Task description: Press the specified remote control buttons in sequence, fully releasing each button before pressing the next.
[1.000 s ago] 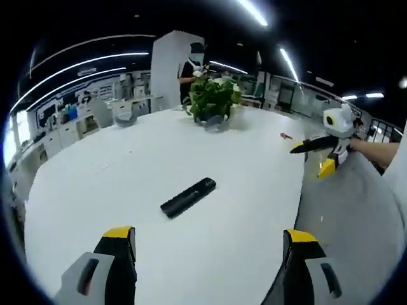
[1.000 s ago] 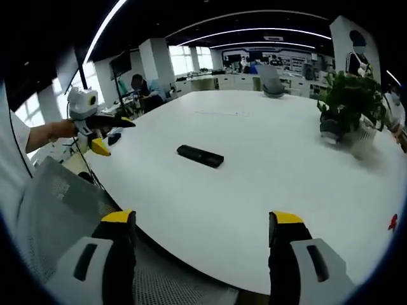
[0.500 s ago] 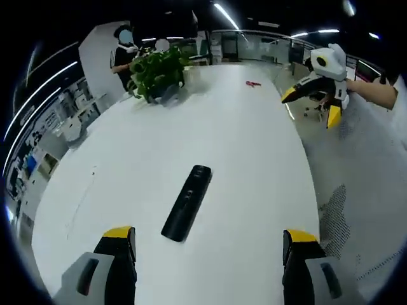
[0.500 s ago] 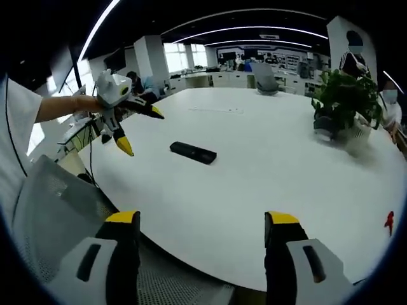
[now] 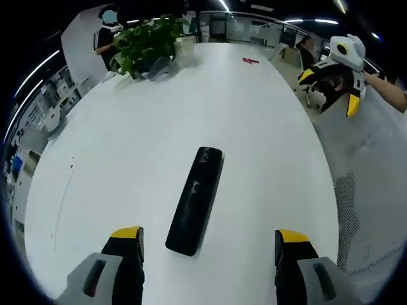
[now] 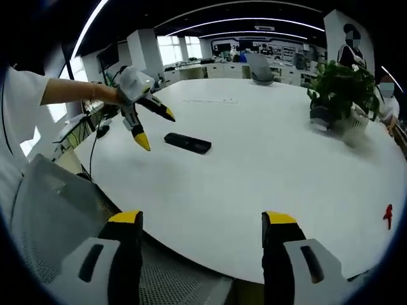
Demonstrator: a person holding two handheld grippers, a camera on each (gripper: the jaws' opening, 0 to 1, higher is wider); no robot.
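Now closer over the remote, left gripper wide apart; right gripper wide too; no button pressed yet.

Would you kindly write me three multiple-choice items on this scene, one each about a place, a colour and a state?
1. Where does the remote lie?
A. on the white table
B. on a chair
C. in the plant pot

2. What colour are the tips of the fingers?
A. red
B. yellow
C. green

3. How is the left gripper set?
A. shut on the remote
B. shut on nothing
C. open

Answers: 1 A, the remote rests flat on the tabletop; 2 B, yellow caps show in both views; 3 C, its fingers stand wide apart, the remote beyond them untouched.
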